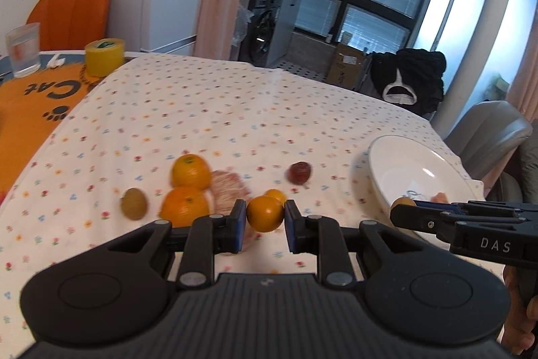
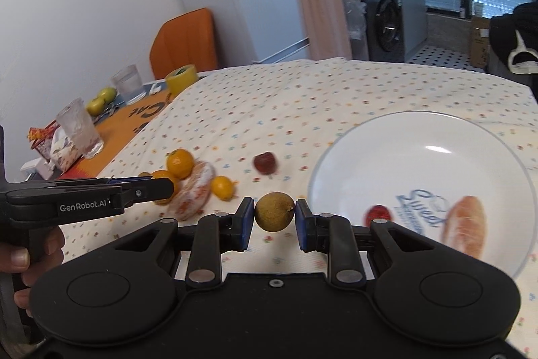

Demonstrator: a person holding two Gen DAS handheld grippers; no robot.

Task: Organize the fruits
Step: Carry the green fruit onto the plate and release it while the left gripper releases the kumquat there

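Observation:
My left gripper (image 1: 265, 213) is shut on a small orange fruit (image 1: 265, 217), just above the flowered cloth. Behind it lie another small orange fruit (image 1: 276, 194), two big oranges (image 1: 190, 172), a kiwi (image 1: 133, 203), a pink netted fruit (image 1: 228, 189) and a dark red fruit (image 1: 299, 172). My right gripper (image 2: 274, 213) is shut on a brown round fruit (image 2: 274, 207), left of the white plate (image 2: 420, 137). On the plate lie a red fruit (image 2: 378, 213) and a pale pink oblong piece (image 2: 465, 229). The left gripper (image 2: 168, 186) shows side-on by the orange pile.
The orange mat (image 1: 30, 110) at the left carries a glass (image 1: 23, 49) and a yellow tape roll (image 1: 103, 56). Two more glasses (image 2: 79, 128), green apples (image 2: 101, 100) and a snack packet (image 2: 43, 137) stand there too. An orange chair (image 1: 72, 12) and a grey chair (image 1: 487, 137) flank the table.

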